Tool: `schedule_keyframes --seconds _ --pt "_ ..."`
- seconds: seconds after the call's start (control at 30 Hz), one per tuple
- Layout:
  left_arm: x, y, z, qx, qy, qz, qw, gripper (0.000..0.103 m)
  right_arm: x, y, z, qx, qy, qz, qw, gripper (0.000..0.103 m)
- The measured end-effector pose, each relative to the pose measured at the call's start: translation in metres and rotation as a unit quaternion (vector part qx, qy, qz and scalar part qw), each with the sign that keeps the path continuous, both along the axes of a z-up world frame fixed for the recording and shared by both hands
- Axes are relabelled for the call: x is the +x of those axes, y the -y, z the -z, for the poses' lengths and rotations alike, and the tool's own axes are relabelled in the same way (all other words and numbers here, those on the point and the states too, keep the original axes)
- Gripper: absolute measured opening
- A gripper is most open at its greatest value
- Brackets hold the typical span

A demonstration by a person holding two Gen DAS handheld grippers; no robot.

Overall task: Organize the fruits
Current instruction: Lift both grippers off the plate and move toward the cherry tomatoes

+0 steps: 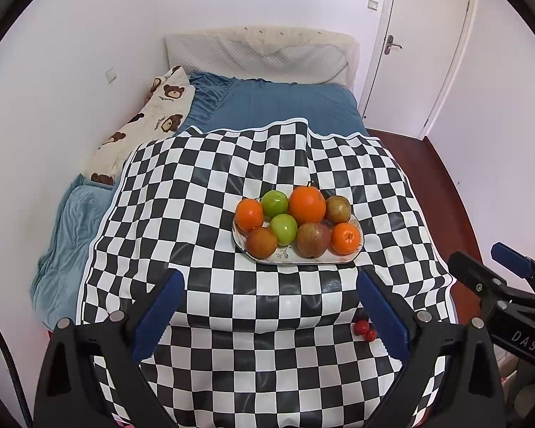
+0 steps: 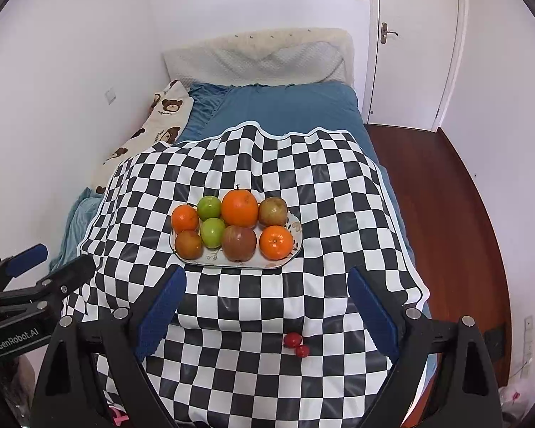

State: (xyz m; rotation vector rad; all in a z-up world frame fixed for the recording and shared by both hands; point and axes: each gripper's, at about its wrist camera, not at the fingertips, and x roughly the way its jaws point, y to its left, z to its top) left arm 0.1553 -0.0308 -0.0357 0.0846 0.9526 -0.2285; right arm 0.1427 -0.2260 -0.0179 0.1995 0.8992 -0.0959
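Eight fruits are piled on a white oval plate with a floral print (image 1: 355, 249), seen mid-frame. A big orange (image 1: 306, 204) sits at the back between a green apple (image 1: 274, 203) and a brownish apple (image 1: 337, 209). A second green apple (image 1: 284, 228), a reddish apple (image 1: 313, 239) and smaller oranges (image 1: 345, 238) fill the rest. Two small red cherry-like fruits (image 1: 364, 331) are left off the plate, lower in the frame, touching each other.

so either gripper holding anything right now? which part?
Nothing held. Left gripper and right gripper are both open, short of the white oval plate of fruit.
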Motion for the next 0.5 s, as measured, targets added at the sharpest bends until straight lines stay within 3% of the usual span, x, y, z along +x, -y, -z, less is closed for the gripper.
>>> schedule_keyframes --seconds 0.13,0.23,0.33,0.47,0.5 --pt "0.006 0.002 0.01 0.001 -0.013 -0.007 0.9999 0.099 0.003 0.008 0.008 0.018 -0.004 0.005 1.0 0.097" --pt "0.014 0.008 0.03 0.005 -0.032 -0.004 0.9995 0.102 0.009 0.022 0.032 0.044 -0.029 0.01 0.999 0.1" --pt "0.021 0.018 0.056 0.017 -0.052 -0.003 0.9985 0.102 0.013 0.042 0.074 0.075 -0.072 0.023 0.994 0.1" --pt "0.028 0.041 0.106 0.044 -0.104 0.011 0.9935 0.102 0.014 0.067 0.155 0.131 -0.147 0.033 0.98 0.099" --pt "0.029 0.049 0.12 0.057 -0.116 0.019 0.9914 0.102 0.013 0.072 0.178 0.147 -0.167 0.036 0.974 0.093"
